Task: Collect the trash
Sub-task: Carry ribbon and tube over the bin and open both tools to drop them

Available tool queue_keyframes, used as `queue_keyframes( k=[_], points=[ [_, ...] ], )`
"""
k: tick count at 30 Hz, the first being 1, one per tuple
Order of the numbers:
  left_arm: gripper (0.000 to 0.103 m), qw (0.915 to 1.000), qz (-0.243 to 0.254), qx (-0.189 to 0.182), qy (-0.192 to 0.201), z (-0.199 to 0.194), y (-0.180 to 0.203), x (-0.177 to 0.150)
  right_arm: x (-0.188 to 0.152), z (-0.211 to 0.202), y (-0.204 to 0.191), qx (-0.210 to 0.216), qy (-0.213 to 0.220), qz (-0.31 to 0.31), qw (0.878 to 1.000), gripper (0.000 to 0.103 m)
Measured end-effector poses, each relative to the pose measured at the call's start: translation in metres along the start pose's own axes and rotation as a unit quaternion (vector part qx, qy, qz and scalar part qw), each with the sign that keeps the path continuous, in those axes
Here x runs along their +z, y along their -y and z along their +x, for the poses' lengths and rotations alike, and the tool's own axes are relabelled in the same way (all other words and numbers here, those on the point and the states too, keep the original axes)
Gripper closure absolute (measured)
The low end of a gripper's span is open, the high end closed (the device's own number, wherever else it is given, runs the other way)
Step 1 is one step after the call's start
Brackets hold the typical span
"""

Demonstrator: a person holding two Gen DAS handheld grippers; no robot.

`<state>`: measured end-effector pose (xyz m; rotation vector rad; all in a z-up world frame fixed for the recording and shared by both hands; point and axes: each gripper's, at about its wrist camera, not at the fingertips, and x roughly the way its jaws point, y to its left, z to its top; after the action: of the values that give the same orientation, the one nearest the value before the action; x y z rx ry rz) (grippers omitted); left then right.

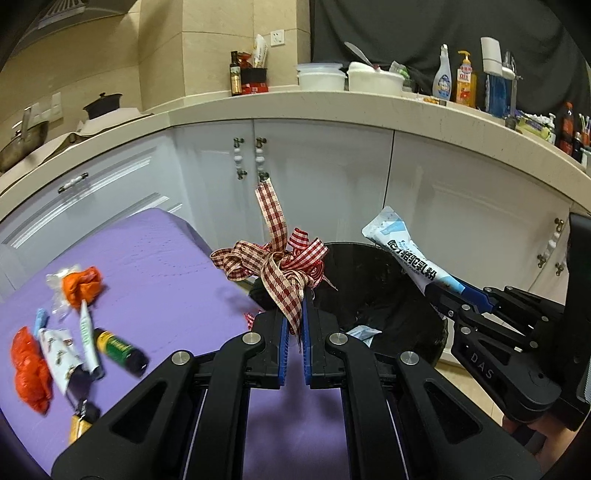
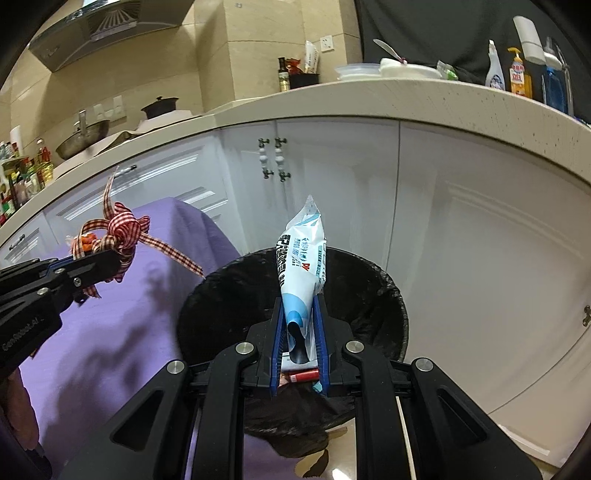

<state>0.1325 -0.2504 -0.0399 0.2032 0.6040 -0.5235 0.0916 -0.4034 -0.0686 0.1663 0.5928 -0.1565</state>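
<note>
Wrapper (image 2: pixel 303 266) upright in right hand-held gripper (image 2: pixel 298 325), above bin (image 2: pixel 388 295).

Both wrist views looked forward and downward from close above the black-lined bin (image 1: pixel 384 295) (image 2: pixel 291 295), the left from its purple-cloth side, sharing the white cabinets (image 1: pixel 317 177) (image 2: pixel 332 177) behind it.

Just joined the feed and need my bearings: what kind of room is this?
Most likely a home kitchen: a range hood over a wok, a stone countertop with dish soap, and white cabinets below.
</note>
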Motion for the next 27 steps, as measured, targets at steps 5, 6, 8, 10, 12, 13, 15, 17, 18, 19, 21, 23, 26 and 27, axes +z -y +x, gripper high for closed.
queue_keyframes(
  k=[5, 6, 8, 10, 12, 13, 15, 17, 18, 19, 21, 23, 26, 27],
  points=[
    [0.096, 1.0, 0.001, -0.003, -0.008, 0.016, 0.004, 0.003, 0.002, 0.01, 0.012, -0.004, -0.001, 0.014, 1.0, 0.087],
    [0.095, 0.9999, 0.0, -0.003, -0.01, 0.018, 0.004, 0.004, 0.002, 0.012, 0.014, -0.004, -0.002, 0.017, 1.0, 0.086],
    [0.089, 0.9999, -0.002, -0.004, -0.014, 0.023, 0.004, 0.004, 0.002, 0.015, 0.017, -0.003, -0.001, 0.026, 1.0, 0.082],
    [0.084, 0.9998, -0.003, -0.004, -0.017, 0.027, 0.004, 0.003, 0.002, 0.017, 0.02, -0.003, -0.003, 0.029, 1.0, 0.078],
    [0.078, 0.9998, -0.002, -0.004, -0.019, 0.028, 0.004, 0.003, 0.002, 0.018, 0.021, -0.006, -0.002, 0.031, 1.0, 0.074],
    [0.076, 0.9998, -0.002, -0.004, -0.02, 0.028, 0.004, 0.002, 0.001, 0.018, 0.022, -0.006, -0.002, 0.032, 0.999, 0.072],
    [0.064, 0.9998, -0.006, -0.003, -0.019, 0.028, 0.003, 0.003, 0.001, 0.016, 0.022, -0.008, -0.001, 0.034, 0.999, 0.07],
    [0.062, 0.9998, -0.009, -0.001, -0.015, 0.025, 0.001, 0.003, 0.002, 0.015, 0.022, -0.008, 0.0, 0.036, 0.999, 0.065],
    [0.061, 0.9998, -0.011, 0.001, -0.014, 0.022, -0.001, 0.003, 0.002, 0.012, 0.022, -0.009, 0.002, 0.036, 0.999, 0.064],
    [0.06, 0.9998, -0.012, 0.002, -0.013, 0.021, -0.001, 0.004, 0.003, 0.011, 0.021, -0.011, 0.003, 0.036, 0.999, 0.062],
    [0.055, 0.9998, -0.015, 0.005, -0.009, 0.015, -0.004, 0.003, 0.004, 0.009, 0.019, -0.01, 0.004, 0.035, 0.999, 0.061],
    [0.054, 0.9998, -0.018, 0.009, -0.006, 0.008, -0.009, 0.001, 0.005, 0.006, 0.016, -0.009, 0.006, 0.035, 0.999, 0.058],
    [0.051, 0.9995, -0.026, 0.019, -0.002, -0.005, -0.019, -0.003, 0.006, 0.002, 0.008, -0.002, 0.008, 0.031, 0.999, 0.054],
    [0.051, 0.9993, -0.031, 0.022, -0.001, -0.01, -0.024, -0.005, 0.007, 0.001, 0.003, 0.002, 0.009, 0.028, 1.0, 0.054]
  ],
)
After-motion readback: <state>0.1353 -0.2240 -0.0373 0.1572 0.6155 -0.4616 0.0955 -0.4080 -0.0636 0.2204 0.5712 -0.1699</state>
